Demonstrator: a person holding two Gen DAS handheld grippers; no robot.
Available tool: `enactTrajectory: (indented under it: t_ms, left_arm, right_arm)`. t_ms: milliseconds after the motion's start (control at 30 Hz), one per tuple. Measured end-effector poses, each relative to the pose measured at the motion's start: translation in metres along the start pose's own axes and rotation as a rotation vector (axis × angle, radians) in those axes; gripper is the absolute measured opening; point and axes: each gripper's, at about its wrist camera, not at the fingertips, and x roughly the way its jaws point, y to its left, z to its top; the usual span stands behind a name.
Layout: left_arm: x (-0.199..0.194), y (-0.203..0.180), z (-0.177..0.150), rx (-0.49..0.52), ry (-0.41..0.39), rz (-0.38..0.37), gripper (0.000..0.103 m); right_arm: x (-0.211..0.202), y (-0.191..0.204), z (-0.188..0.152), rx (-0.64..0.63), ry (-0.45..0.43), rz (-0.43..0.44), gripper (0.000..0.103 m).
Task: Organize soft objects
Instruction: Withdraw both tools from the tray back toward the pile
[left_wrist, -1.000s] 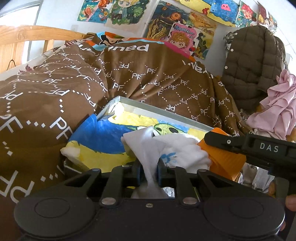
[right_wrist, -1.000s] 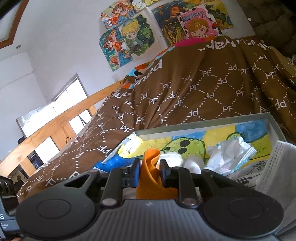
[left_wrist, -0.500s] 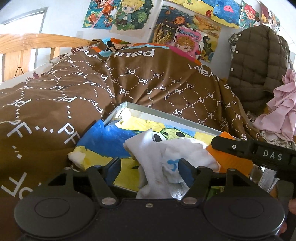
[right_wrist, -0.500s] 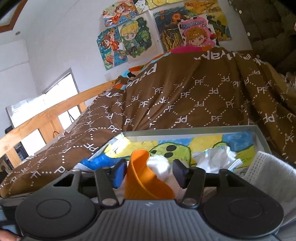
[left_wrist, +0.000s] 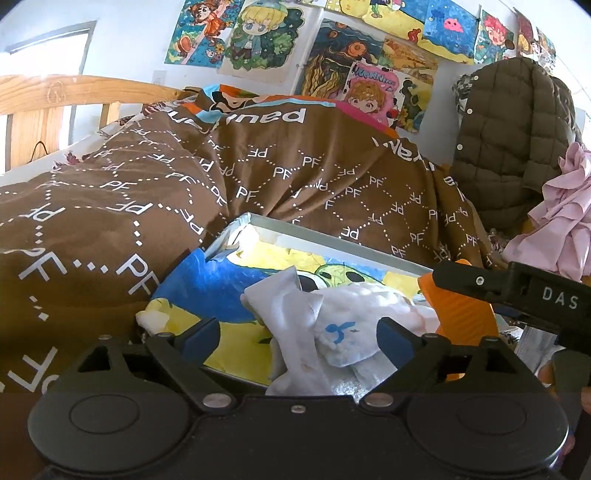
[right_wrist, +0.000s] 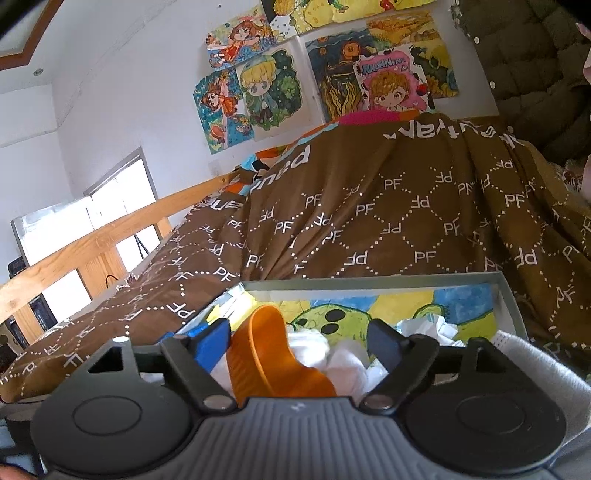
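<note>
Both sets of jaws just spread apart, white cloth (left_wrist: 343, 325) loose between left gripper (left_wrist: 297, 334) fingers, orange cloth (right_wrist: 275, 363) (curled) freed within wide-open right gripper (right_wrist: 299, 339), both lying in the grey box (left_wrist: 332, 242), brown blanket (left_wrist: 147, 206) at twelve o'clock.

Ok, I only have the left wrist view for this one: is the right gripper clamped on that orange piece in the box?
Observer: No. The right gripper has just been opening; the orange piece stands between its jaws, neither pad pressing it.
Operator: Anything on the box's right side?
Observer: A white mesh cloth lies over the right wall of the box.
Operator: And inside that corner?
Observer: Crumpled white tissue.
</note>
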Motion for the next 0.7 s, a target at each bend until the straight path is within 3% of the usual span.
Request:
enactTrajectory:
  t_ms: [433,700]
  left_arm:
    - [-0.022,-0.004,0.007,-0.020,-0.025,-0.008,0.098]
    - [-0.053,-0.009,0.019,-0.032,-0.099,0.004,0.102]
  right_arm:
    - [-0.011,-0.001,0.013,0.050,-0.023,0.034,0.096]
    - [-0.043,0.006,0.025,0.029,-0.090,0.023,0.102]
